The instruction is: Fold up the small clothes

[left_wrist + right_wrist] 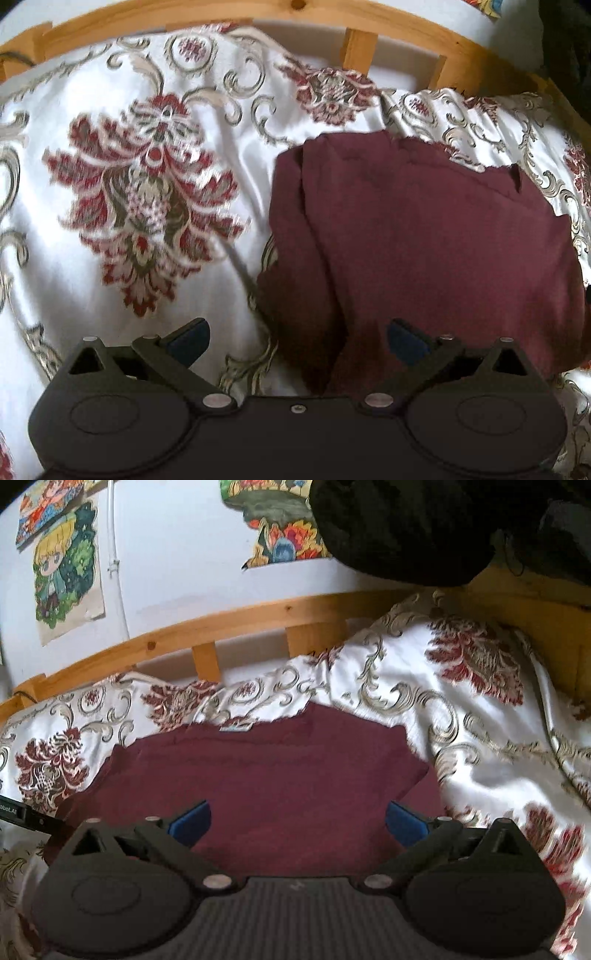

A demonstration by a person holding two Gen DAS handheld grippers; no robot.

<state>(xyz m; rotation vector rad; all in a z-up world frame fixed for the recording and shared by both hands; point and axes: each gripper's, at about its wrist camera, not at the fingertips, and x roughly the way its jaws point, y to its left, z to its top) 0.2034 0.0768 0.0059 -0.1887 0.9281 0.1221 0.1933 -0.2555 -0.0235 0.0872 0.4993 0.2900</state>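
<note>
On the bed (pixel 92 302), with that flowery white spread, the maroon garment (pixel 258 775) is lying flat-ish and looks folded at least once already, with layered edges on its left side and a small label at the far edge. Both grippers are off it. The left gripper (pixel 297 341) has its jaws spread wide with nothing between them, hanging over the garment's near left edge. The right gripper (pixel 297 821) is just as wide open and empty, over the near middle of the cloth. My guess is one fold is done and they're lining up for another. Next move needs each gripper to pinch an edge or corner cleanly, all layers together, or the fold slides apart.
</note>
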